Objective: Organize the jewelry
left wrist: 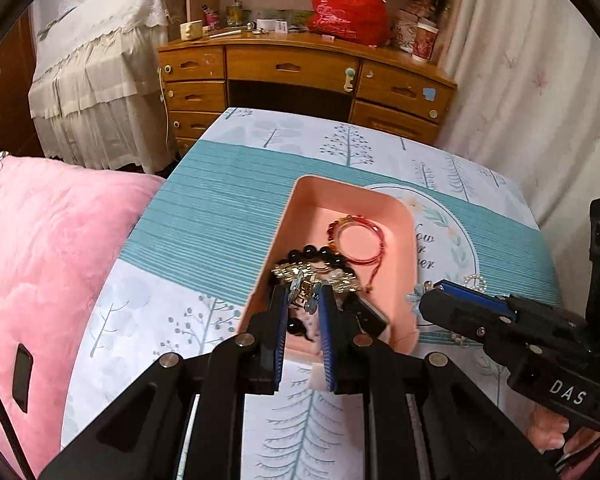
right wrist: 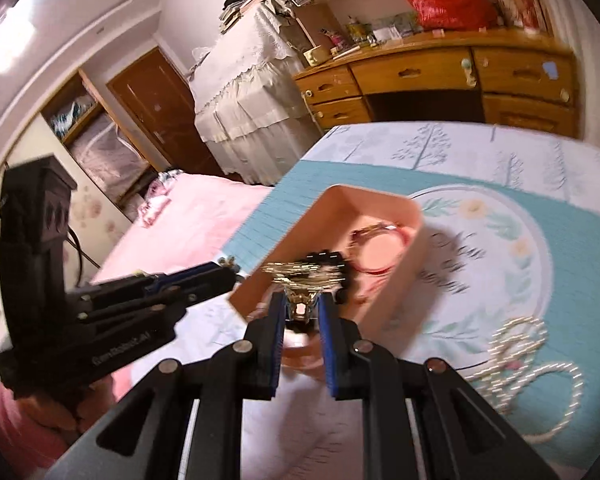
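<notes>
A pink tray (left wrist: 300,208) lies on the patterned cloth and holds a red cord bracelet (left wrist: 358,240) and a black bead bracelet (left wrist: 320,254). My left gripper (left wrist: 304,300) is shut on a gold hair clip (left wrist: 312,276), held over the tray's near end. The right wrist view shows what looks like the same kind of gold clip (right wrist: 300,276) between my right gripper's (right wrist: 300,308) blue pads, over the tray (right wrist: 364,204). The left wrist view shows my right gripper (left wrist: 432,292) beside the tray with its tips together. A pearl necklace (right wrist: 532,372) lies on the cloth at right.
A wooden desk (left wrist: 300,72) with drawers stands beyond the table, with a red bag (left wrist: 348,8) on it. A pink blanket (left wrist: 40,260) lies to the left with a black phone (left wrist: 22,376) on it. A curtain (left wrist: 532,80) hangs at right.
</notes>
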A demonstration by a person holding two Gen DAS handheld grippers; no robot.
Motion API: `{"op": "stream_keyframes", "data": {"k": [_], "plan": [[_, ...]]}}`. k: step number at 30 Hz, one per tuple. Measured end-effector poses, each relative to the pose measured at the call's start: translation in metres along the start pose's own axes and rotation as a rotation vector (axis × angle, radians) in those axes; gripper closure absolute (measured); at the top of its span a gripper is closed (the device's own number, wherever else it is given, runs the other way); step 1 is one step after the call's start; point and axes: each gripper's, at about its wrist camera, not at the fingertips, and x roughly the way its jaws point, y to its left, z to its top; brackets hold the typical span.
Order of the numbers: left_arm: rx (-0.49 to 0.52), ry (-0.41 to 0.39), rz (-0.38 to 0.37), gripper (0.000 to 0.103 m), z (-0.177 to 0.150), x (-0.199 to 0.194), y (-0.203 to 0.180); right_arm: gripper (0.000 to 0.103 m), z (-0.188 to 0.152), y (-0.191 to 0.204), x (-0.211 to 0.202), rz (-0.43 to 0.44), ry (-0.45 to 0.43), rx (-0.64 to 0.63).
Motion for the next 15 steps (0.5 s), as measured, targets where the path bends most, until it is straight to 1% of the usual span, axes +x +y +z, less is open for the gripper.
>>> {"op": "stream_keyframes", "data": {"k": [1,2,3,4,5,6,7,8,9,10,11,12,13,14,15], "plan": [[-0.005,0.010,-0.015,0.085,-0.001,0.002,0.004,0.086,0.000,0.001,0.003,0.004,0.003,0.013],[-0.010,0.027,-0.022,0.069,-0.002,0.006,0.008,0.086,-0.001,0.003,0.006,0.002,0.007,0.019],[-0.012,0.043,-0.019,0.059,-0.002,0.008,0.011,0.086,-0.001,0.006,0.010,-0.012,0.014,0.020],[-0.012,0.049,-0.014,0.043,-0.003,0.009,0.014,0.084,-0.003,0.008,0.015,-0.043,0.028,0.019],[-0.009,0.045,-0.018,0.041,-0.004,0.008,0.017,0.079,-0.004,0.011,0.020,-0.085,0.038,0.018],[-0.001,0.046,-0.030,0.041,-0.003,0.006,0.020,0.076,-0.005,0.012,0.021,-0.108,0.038,0.022],[0.011,0.053,-0.043,0.038,-0.001,0.005,0.023,0.069,-0.006,0.013,0.023,-0.125,0.037,0.028],[0.026,0.063,-0.051,0.031,0.001,0.006,0.025,0.064,-0.007,0.014,0.024,-0.138,0.035,0.037],[0.041,0.072,-0.053,0.029,0.004,0.006,0.027,0.062,-0.008,0.016,0.023,-0.160,0.031,0.051],[0.067,0.088,-0.047,0.027,0.010,0.006,0.030,0.057,-0.008,0.019,0.021,-0.187,0.025,0.069],[0.086,0.095,-0.040,0.026,0.014,0.006,0.031,0.049,-0.008,0.022,0.019,-0.212,0.016,0.090],[0.102,0.096,-0.032,0.024,0.018,0.004,0.032,0.043,-0.010,0.023,0.016,-0.227,0.006,0.108],[0.124,0.090,-0.022,0.016,0.022,0.002,0.033,0.031,-0.014,0.025,0.011,-0.246,-0.018,0.139],[0.134,0.083,-0.019,0.012,0.024,0.000,0.034,0.023,-0.019,0.026,0.007,-0.262,-0.039,0.164],[0.146,0.076,-0.022,0.008,0.026,-0.001,0.034,0.022,-0.024,0.025,0.005,-0.278,-0.053,0.186]]}}
